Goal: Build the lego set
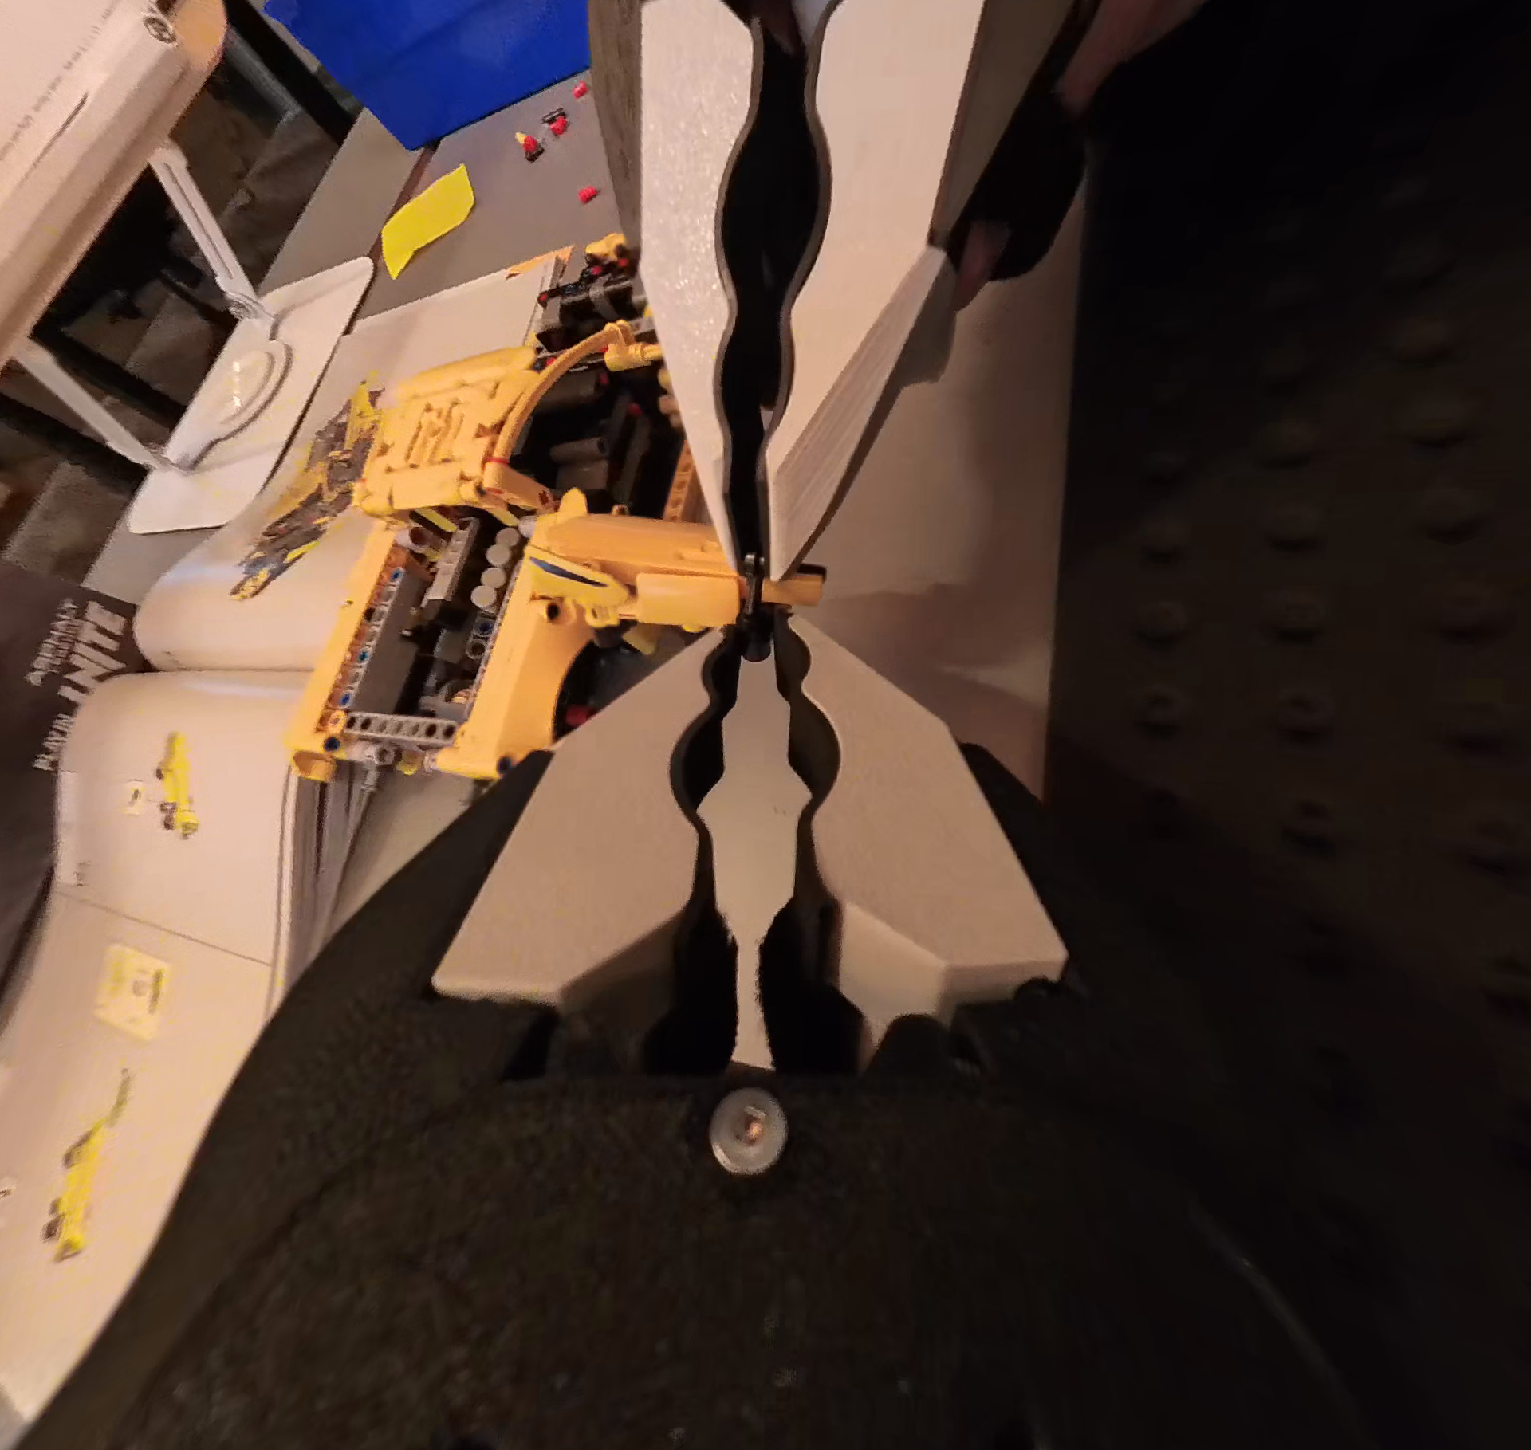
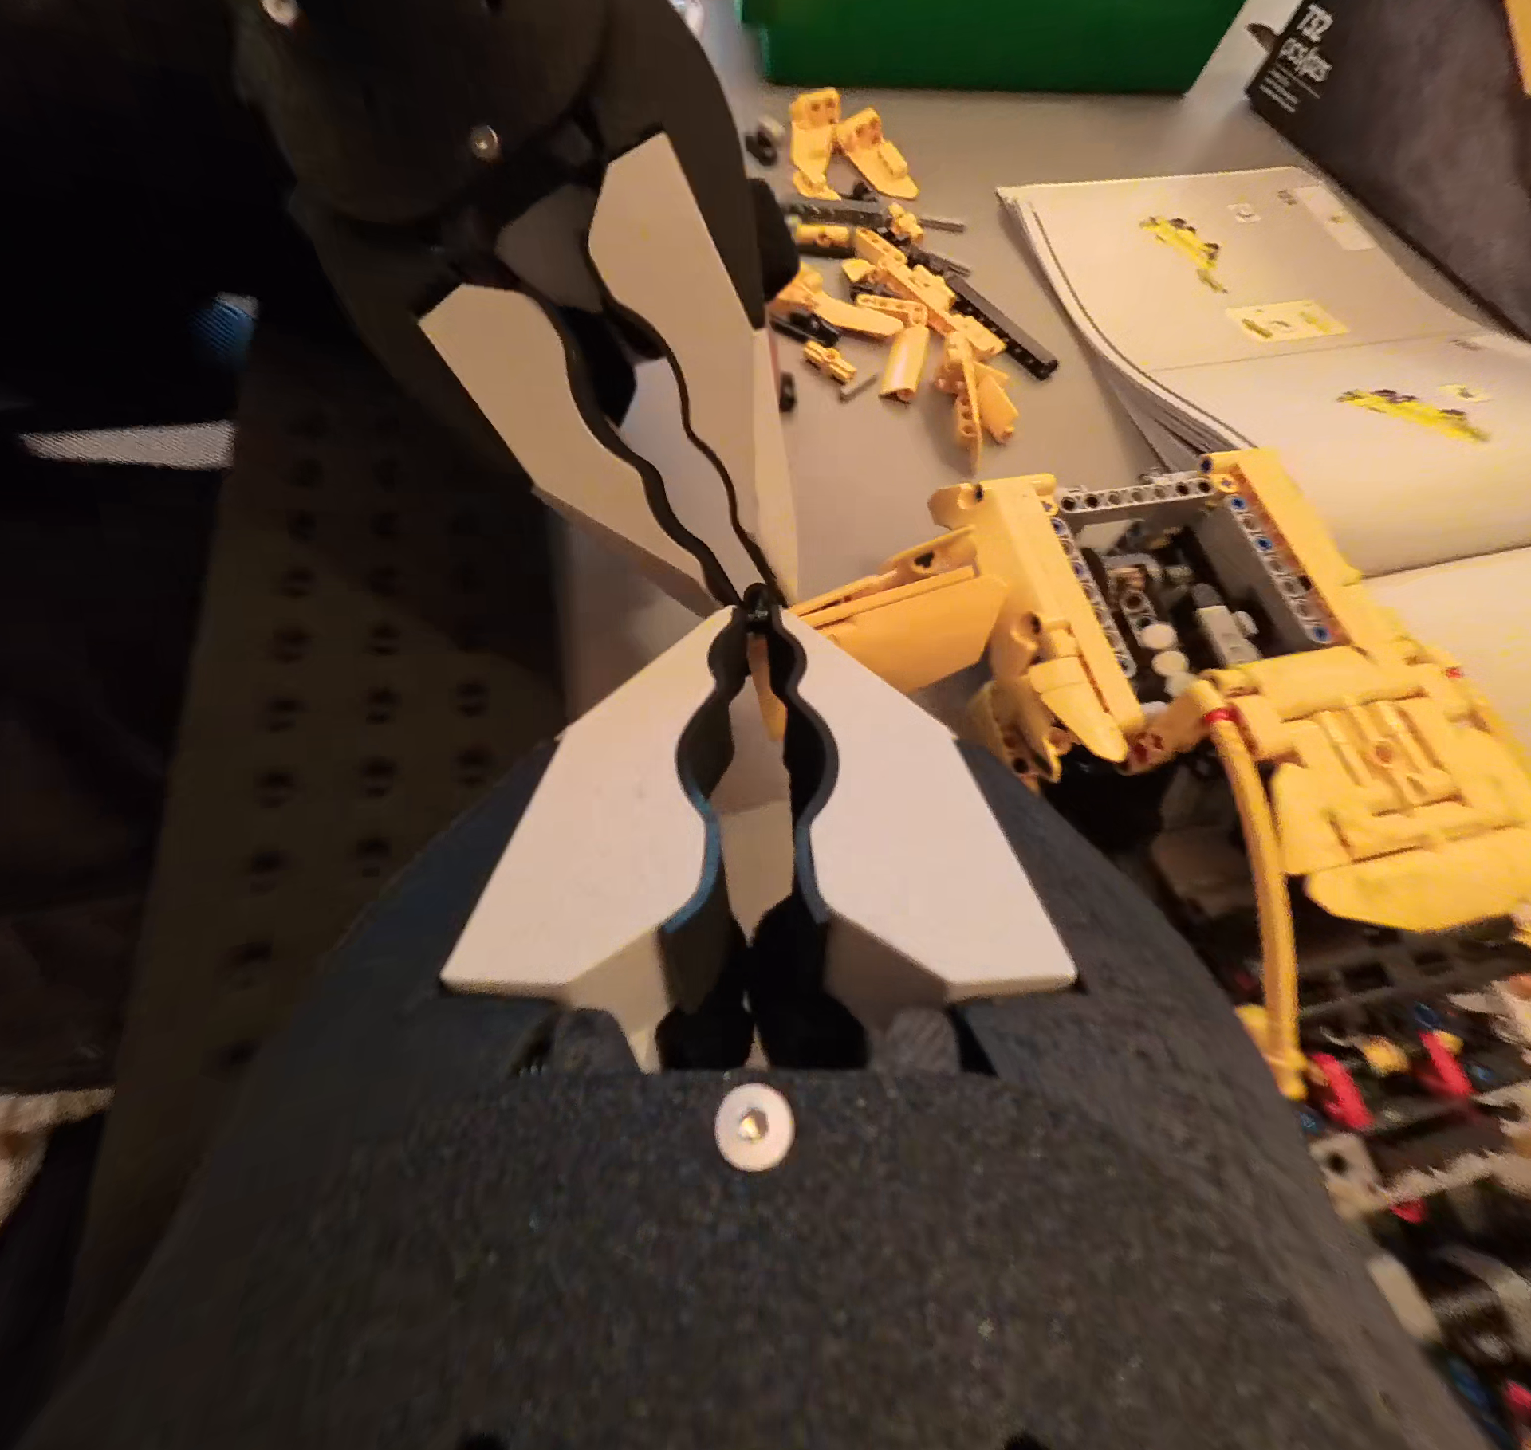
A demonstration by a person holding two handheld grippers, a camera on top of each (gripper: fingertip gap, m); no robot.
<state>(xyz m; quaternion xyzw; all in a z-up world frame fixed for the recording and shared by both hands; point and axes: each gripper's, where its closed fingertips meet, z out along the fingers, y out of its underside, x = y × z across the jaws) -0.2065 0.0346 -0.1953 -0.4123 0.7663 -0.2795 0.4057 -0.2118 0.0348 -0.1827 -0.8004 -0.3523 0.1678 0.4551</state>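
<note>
Both claws meet tip to tip above the surface. The left claw (image 1: 752,642) pinches a small black pin (image 1: 752,582), and the right claw (image 2: 755,630) closes on it from the opposite side. The yellow model (image 1: 464,574) lies left of the tips in the left view, right in the right view. Only the right view shows the loose pieces (image 2: 895,284).

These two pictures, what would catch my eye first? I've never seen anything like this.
Two grey-and-black grippers meet tip to tip mid-frame, the left gripper and the right gripper, both pinched on one small black pin. Just behind sits a half-built yellow Lego vehicle resting on an open instruction booklet. Beyond the booklet's left edge lies a heap of loose yellow pieces.
</note>
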